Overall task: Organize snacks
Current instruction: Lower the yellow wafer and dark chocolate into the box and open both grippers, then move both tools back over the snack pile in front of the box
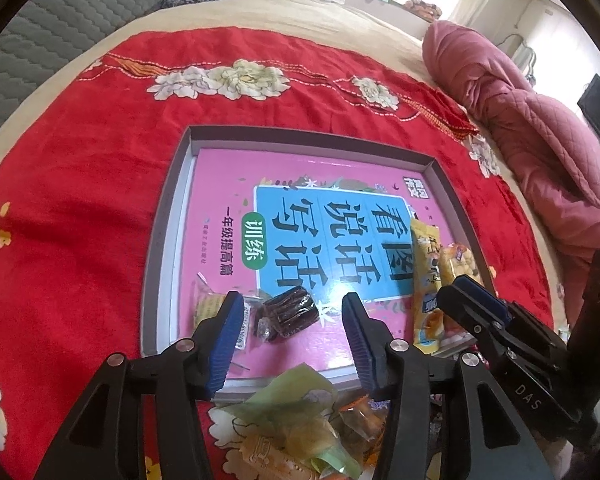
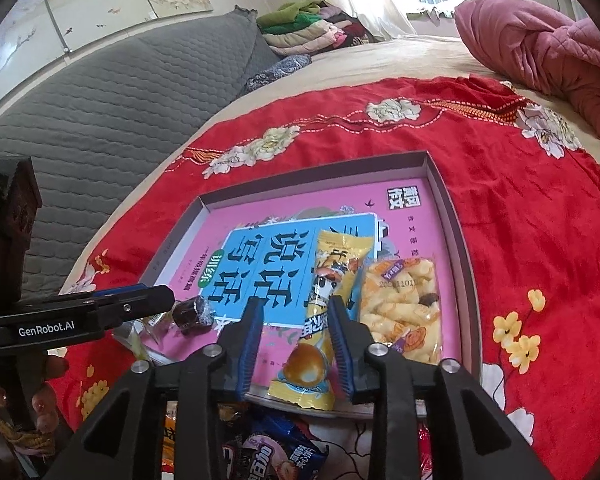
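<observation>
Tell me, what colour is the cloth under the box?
Bright red cloth with white and yellow flowers; clearest in the left wrist view.

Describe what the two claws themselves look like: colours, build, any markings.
Both are alike: matte black angular linkage arms with round silver pivot pins, ending in two fingers faced with ribbed blue pads. The left claw shows white "GenRobot.AI" lettering on its side in the right wrist view; the right claw shows "DAS" in the left wrist view. No cables visible.
</observation>
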The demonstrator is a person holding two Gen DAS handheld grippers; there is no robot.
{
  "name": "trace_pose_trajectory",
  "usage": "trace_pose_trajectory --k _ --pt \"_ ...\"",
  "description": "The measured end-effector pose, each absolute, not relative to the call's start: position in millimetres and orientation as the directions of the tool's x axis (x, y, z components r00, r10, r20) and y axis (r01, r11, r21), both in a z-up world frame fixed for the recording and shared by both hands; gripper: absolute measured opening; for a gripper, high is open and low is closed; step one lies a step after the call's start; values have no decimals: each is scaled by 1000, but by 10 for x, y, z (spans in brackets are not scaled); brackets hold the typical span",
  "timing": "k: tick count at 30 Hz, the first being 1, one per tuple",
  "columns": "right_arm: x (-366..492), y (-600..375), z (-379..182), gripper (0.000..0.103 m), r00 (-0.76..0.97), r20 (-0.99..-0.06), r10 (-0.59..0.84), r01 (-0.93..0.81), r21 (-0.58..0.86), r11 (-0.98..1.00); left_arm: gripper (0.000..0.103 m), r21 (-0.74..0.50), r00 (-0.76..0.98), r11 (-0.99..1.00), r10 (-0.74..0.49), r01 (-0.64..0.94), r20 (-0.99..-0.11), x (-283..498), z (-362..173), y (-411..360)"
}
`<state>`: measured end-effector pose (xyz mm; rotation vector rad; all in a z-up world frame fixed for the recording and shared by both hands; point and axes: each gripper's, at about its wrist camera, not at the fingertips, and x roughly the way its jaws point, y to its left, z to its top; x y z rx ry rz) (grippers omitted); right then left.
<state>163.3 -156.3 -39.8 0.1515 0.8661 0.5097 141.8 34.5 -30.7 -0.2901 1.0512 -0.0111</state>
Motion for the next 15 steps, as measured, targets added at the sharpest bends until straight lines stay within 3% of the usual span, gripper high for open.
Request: trace_pose_trajectory --k 6,10,15 --pt "1610 -1564 -321 36 557 -670 491 -381 319 868 58 -249 516 958 -144 -139 -844 1364 -208 413" --pt "1602 -1592 -264 46 570 -657 493 -377 324 868 58 -254 524 956 -142 -148 -840 1324 -156 464" --pt "1574 -1639 -161 47 593 -631 500 -383 325 865 58 -258 529 952 -136 -164 -838 1262 -110 538"
